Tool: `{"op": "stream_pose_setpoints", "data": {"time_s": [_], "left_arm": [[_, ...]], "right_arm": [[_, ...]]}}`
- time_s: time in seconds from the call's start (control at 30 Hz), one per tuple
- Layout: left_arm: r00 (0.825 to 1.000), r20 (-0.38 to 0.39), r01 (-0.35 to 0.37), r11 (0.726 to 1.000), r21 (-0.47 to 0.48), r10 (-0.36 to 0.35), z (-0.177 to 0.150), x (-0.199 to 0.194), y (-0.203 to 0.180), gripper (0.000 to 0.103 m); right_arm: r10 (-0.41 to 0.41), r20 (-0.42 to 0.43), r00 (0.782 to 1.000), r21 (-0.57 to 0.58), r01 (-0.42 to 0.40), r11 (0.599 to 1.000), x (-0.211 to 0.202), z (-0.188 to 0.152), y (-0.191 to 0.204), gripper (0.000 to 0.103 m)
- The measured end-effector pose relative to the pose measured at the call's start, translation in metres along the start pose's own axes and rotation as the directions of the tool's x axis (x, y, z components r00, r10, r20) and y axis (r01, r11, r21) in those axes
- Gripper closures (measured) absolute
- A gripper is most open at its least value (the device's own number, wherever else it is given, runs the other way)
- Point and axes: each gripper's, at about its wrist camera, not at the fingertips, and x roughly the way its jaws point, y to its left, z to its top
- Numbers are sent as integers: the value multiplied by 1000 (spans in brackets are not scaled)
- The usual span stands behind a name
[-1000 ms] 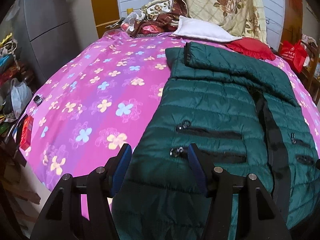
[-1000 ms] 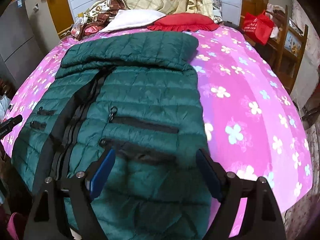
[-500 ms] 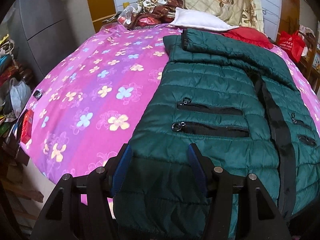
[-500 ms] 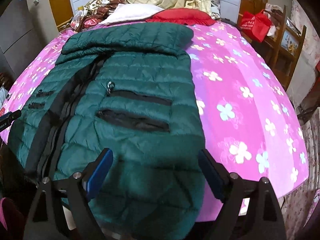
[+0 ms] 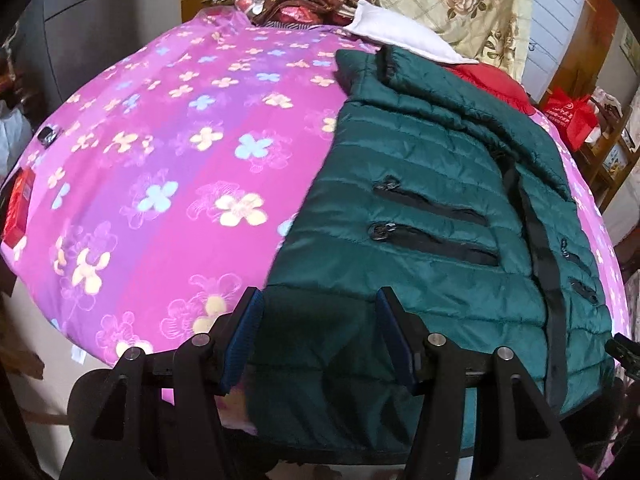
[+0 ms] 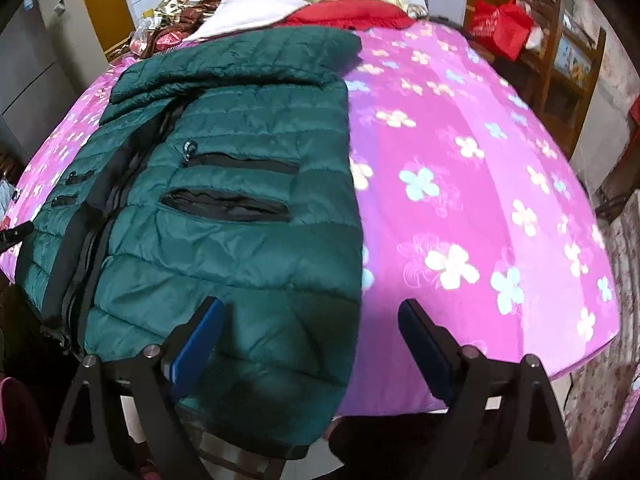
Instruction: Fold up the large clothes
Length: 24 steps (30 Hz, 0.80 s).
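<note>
A dark green quilted puffer jacket (image 5: 432,208) lies front-up on a bed with a pink flowered cover (image 5: 168,168), its hem hanging over the near edge. Its black zip runs down the middle and its pockets show. My left gripper (image 5: 318,332) is open, its blue-padded jaws standing either side of the jacket's left hem corner. In the right wrist view the jacket (image 6: 224,216) fills the left half. My right gripper (image 6: 310,338) is open over the jacket's right hem edge and the bed cover (image 6: 480,184).
Pillows, a white one (image 5: 404,36) and a red one (image 6: 348,12), and piled bedding lie at the bed's head. A grey cabinet (image 5: 80,12) stands left. A wooden chair with a red bag (image 6: 504,28) stands right. A red box (image 5: 18,208) lies by the bed's left edge.
Both grippers have drawn back toward the bed's near edge and lowered, so the jacket's hem now sits between their jaws. The jacket has not moved.
</note>
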Motion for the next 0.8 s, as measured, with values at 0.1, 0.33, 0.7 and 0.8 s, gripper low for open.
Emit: {"op": "stream_pose_setpoints", "data": {"time_s": [0.1, 0.33, 0.7, 0.8], "left_arm": [[999, -31, 36, 997, -67, -38, 0, 6, 15, 63], [997, -51, 52, 995, -84, -56, 1, 11, 21, 59], [992, -85, 89, 992, -92, -97, -1, 23, 32, 51], [994, -79, 72, 995, -68, -77, -6, 22, 27, 49]], "right_arm": [[35, -22, 999, 16, -35, 999, 6, -2, -4, 11], [83, -62, 995, 9, -82, 997, 19, 0, -4, 10], [181, -91, 979, -25, -184, 983, 31, 2, 6, 7], [186, -96, 978, -46, -191, 980, 32, 2, 9, 7]]}}
